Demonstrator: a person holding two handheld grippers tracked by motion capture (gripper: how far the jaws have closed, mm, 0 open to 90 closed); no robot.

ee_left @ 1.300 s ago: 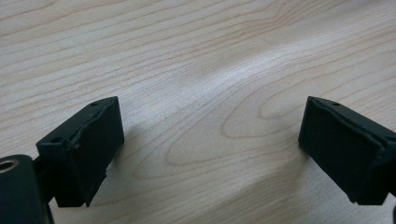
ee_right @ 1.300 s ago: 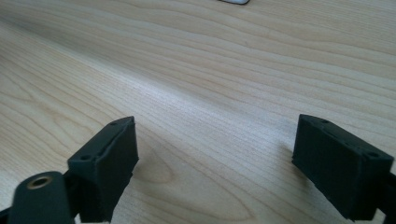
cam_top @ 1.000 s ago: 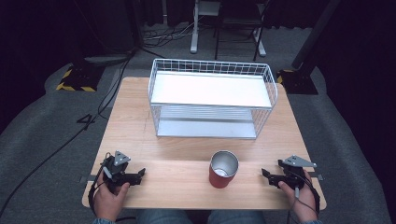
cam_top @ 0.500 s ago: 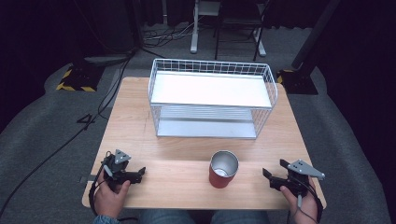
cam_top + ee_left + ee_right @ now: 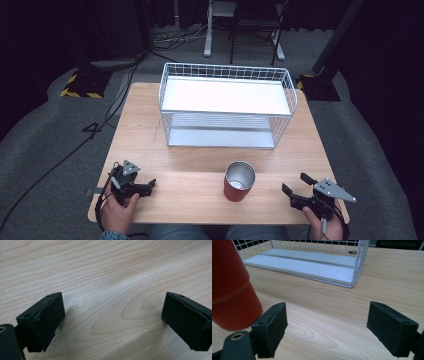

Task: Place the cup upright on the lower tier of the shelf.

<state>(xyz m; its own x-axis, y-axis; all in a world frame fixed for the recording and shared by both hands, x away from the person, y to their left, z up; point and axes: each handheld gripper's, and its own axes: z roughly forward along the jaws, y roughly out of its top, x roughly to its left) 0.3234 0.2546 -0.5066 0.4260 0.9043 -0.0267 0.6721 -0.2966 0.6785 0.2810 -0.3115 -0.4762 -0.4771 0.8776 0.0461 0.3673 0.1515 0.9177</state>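
Note:
A red cup (image 5: 239,181) with a shiny metal inside stands upright near the table's front edge, between my two grippers. My left gripper (image 5: 145,185) rests low at the front left corner, held by a hand. Its jaws stand wide apart in the left gripper view (image 5: 112,312), with bare wood between them. My right gripper (image 5: 295,184) sits at the front right, to the right of the cup, open and apart from it. In the right gripper view (image 5: 327,325) the cup (image 5: 232,290) rises just left of the left jaw.
A white wire rack (image 5: 227,105) with two shelves stands across the middle and back of the wooden table (image 5: 200,197). Its lower shelf (image 5: 312,262) shows ahead in the right gripper view. Bare wood lies between rack and cup. Cables and stands sit on the floor behind.
My right gripper has drifted slightly toward the front right edge. The left gripper, the cup and the rack have stayed put.

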